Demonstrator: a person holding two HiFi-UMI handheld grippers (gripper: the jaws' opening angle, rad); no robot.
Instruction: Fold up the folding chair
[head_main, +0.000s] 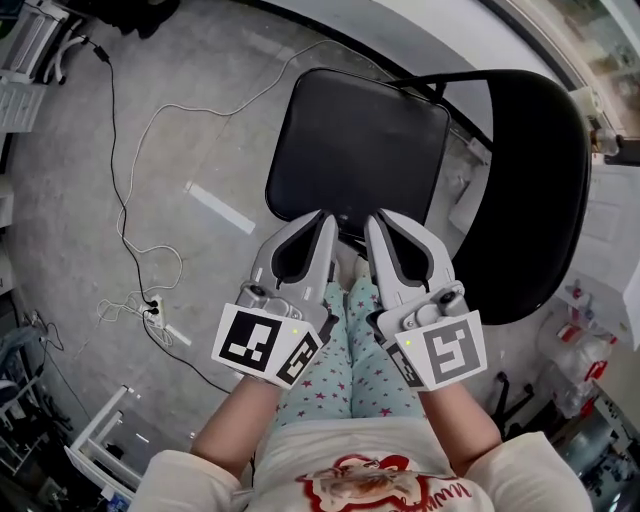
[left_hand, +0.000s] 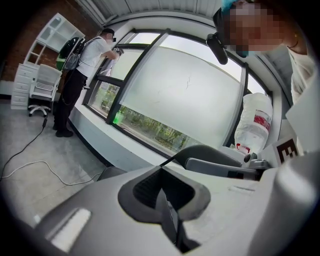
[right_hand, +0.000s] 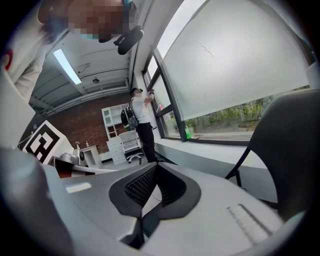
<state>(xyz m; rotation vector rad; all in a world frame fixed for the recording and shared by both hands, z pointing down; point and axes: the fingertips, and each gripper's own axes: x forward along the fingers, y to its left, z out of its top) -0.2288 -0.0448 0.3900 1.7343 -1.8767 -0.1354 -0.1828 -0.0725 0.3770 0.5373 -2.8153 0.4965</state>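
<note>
Left gripper (head_main: 324, 217) and right gripper (head_main: 379, 217), each with jaws pressed together on nothing, hang side by side above the floor (head_main: 150, 180). The folding chair (head_main: 530, 190) stands open (not yet folded); both aim at the seat (head_main: 355, 140) front edge, probably to tip it up.

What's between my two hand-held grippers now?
Only a narrow bare gap, in the head view, between left hand-held gripper and right hand-held gripper; star-print trousers show below.
</note>
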